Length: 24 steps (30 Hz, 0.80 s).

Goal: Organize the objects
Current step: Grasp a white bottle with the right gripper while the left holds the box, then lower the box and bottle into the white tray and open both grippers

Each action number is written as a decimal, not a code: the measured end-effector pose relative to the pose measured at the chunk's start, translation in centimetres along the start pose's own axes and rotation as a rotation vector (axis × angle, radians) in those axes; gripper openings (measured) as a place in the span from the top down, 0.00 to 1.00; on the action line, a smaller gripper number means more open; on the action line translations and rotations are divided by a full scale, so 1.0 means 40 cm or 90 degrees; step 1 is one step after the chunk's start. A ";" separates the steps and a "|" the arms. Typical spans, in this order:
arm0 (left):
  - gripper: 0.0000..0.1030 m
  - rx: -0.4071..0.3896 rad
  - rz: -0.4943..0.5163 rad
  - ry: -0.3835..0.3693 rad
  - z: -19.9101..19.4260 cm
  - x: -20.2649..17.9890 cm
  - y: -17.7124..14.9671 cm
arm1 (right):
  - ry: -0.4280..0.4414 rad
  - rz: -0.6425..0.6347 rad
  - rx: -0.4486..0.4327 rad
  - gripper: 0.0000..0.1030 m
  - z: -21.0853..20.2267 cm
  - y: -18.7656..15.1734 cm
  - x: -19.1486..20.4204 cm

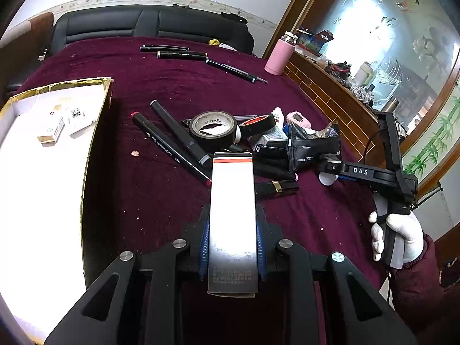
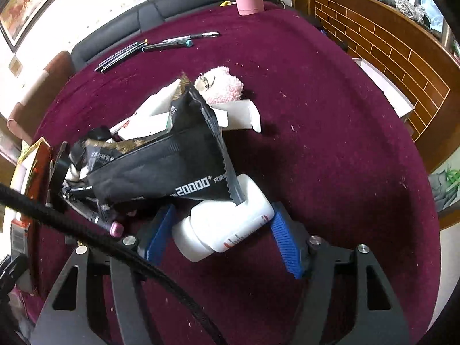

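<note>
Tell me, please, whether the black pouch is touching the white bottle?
Touching. The right wrist view shows the black pouch with its jagged corner lying on the white bottle.

Colours: dark maroon bench cloth under a mostly black and white clutter.
Silver-white carton with a red and black band at its far end; blue ribbed fingers on black gripper frames; white bottle with small red print; black pouch with white "20000" lettering and gold-brown patterning near its top; fluffy pink toy; black tape rolls, one with red inside; black markers, one red-tipped; pink flask; white tray with gold edge; white glove, maroon sleeve; black sofa.
</note>
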<state>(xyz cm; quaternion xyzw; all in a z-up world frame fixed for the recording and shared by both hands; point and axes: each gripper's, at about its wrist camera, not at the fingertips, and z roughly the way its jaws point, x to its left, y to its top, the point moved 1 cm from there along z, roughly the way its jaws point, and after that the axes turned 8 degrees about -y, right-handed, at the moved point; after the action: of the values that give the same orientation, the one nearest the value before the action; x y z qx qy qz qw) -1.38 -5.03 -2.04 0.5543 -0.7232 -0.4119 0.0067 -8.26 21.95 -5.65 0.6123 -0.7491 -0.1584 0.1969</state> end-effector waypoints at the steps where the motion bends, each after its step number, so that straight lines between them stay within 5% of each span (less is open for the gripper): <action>1: 0.78 -0.004 -0.002 -0.003 -0.006 0.001 -0.001 | 0.009 0.003 0.003 0.35 -0.003 -0.005 -0.006; 12: 0.78 -0.055 -0.022 -0.031 -0.091 0.035 0.005 | 0.308 0.063 0.069 0.35 -0.104 -0.085 -0.006; 17: 0.78 -0.092 -0.057 -0.012 -0.177 0.113 0.031 | 0.345 -0.024 0.058 0.35 -0.168 -0.055 0.150; 24: 0.78 -0.120 -0.075 0.105 -0.297 0.277 0.122 | 0.375 -0.173 0.047 0.35 -0.181 0.020 0.440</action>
<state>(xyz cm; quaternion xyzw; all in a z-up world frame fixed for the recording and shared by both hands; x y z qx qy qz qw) -3.99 -20.73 3.81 0.6244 -0.6446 -0.4310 0.0939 -8.42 4.91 2.80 0.7330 -0.5764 0.0281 0.3601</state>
